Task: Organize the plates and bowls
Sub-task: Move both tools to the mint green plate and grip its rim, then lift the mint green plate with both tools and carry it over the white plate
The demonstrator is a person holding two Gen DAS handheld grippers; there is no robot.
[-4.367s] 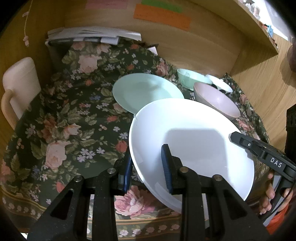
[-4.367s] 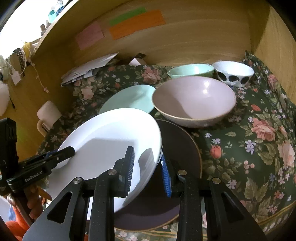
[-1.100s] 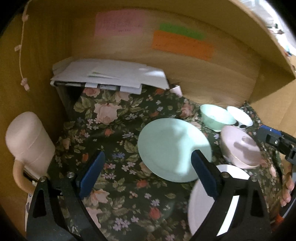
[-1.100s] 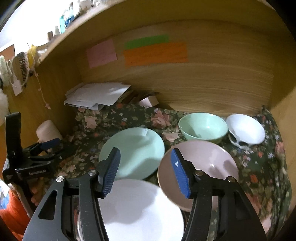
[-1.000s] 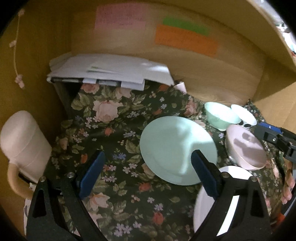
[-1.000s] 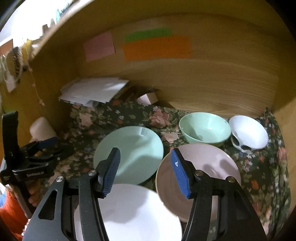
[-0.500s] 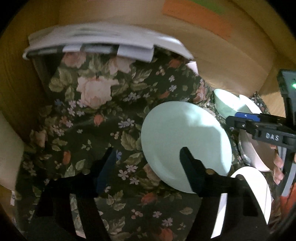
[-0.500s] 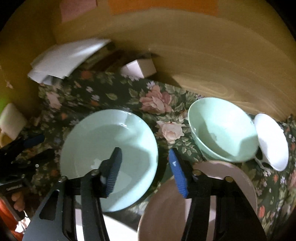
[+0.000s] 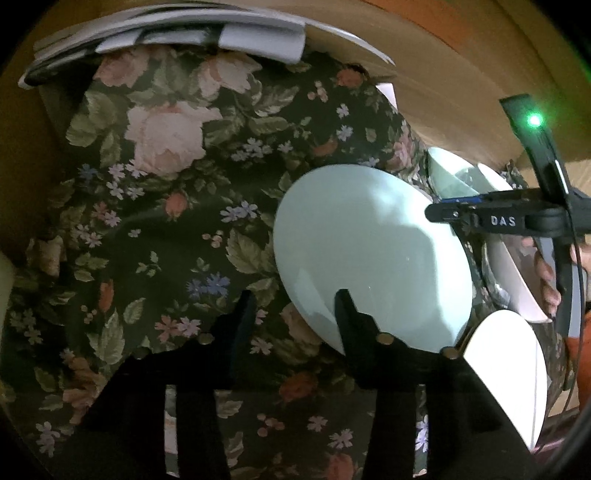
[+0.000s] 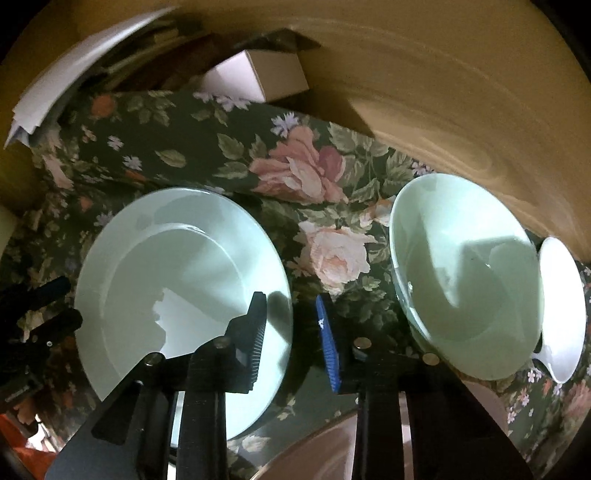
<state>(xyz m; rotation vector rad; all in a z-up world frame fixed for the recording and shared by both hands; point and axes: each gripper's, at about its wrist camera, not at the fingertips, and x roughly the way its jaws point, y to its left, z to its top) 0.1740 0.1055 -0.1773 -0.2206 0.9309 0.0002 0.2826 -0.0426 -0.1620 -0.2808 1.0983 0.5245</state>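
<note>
A mint green plate [image 9: 369, 254] [image 10: 177, 280] lies flat on the floral cloth [image 9: 166, 229]. My left gripper [image 9: 291, 306] straddles its near left rim, one finger over the plate and one outside; the jaws are closing and a gap still shows. From the opposite side my right gripper [image 10: 291, 317] straddles the other rim, its jaws closing too, with cloth visible between the blue pad and the rim. Each gripper shows in the other's view: the right gripper [image 9: 439, 208] and the left gripper [image 10: 70, 301].
A mint bowl [image 10: 465, 280] and a white bowl [image 10: 561, 306] stand to the right by the wooden back wall [image 10: 443, 92]. A pink bowl [image 9: 509, 266] and a white plate [image 9: 509, 369] sit nearer. Papers [image 9: 166, 29] and a small box [image 10: 258, 74] lie behind.
Both grippers let go of the white plate, then came down and forward onto the mint plate. Their jaws have narrowed around its opposite rims.
</note>
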